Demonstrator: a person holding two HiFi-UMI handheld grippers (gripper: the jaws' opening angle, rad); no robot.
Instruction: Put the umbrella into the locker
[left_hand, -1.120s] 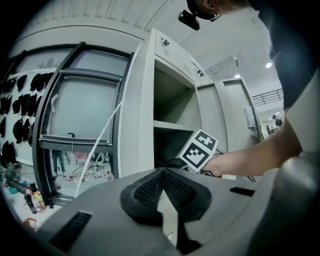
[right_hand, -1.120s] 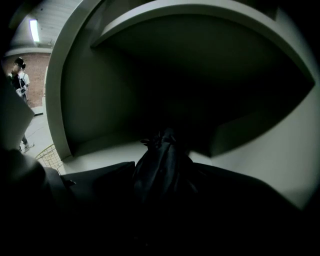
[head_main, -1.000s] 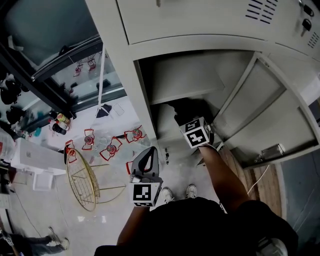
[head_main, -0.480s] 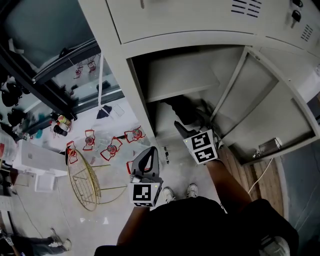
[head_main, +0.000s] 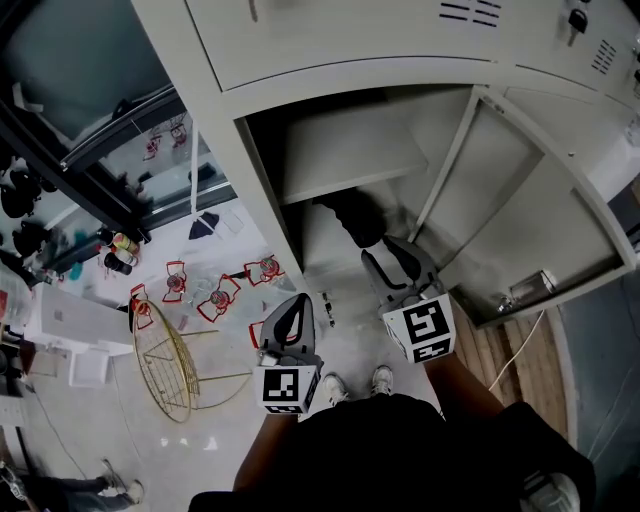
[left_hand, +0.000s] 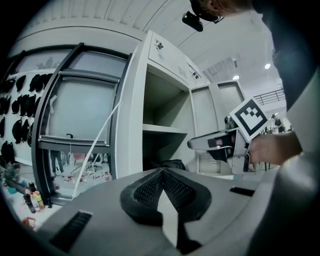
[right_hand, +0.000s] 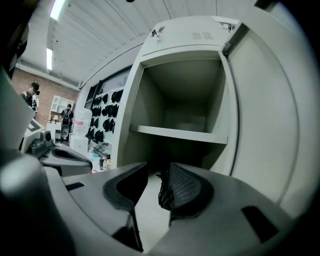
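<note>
The black folded umbrella (head_main: 358, 215) lies on the floor of the open locker's lower compartment, under the shelf (head_main: 350, 150). My right gripper (head_main: 386, 256) is just outside the opening, pulled back from the umbrella. Its jaws are closing with nothing between them. In the right gripper view, the right gripper (right_hand: 157, 172) points into the locker, and the umbrella (right_hand: 162, 186) shows beyond the gap, apart from the pads. My left gripper (head_main: 297, 304) hangs to the left of the locker, shut and empty. In the left gripper view, the left gripper (left_hand: 161, 173) sees the umbrella (left_hand: 169, 164) and the right gripper (left_hand: 200, 142).
The locker door (head_main: 520, 220) stands swung open to the right, a lock plate at its edge. A gold wire stool (head_main: 165, 370), red wire frames (head_main: 220, 295), bottles (head_main: 118, 250) and a white box (head_main: 70, 315) are on the floor at left. My shoes (head_main: 355, 385) are below.
My right gripper has drawn back out of the locker toward me, and its jaws have narrowed. The umbrella stays inside on the locker floor. The left gripper has not moved.
</note>
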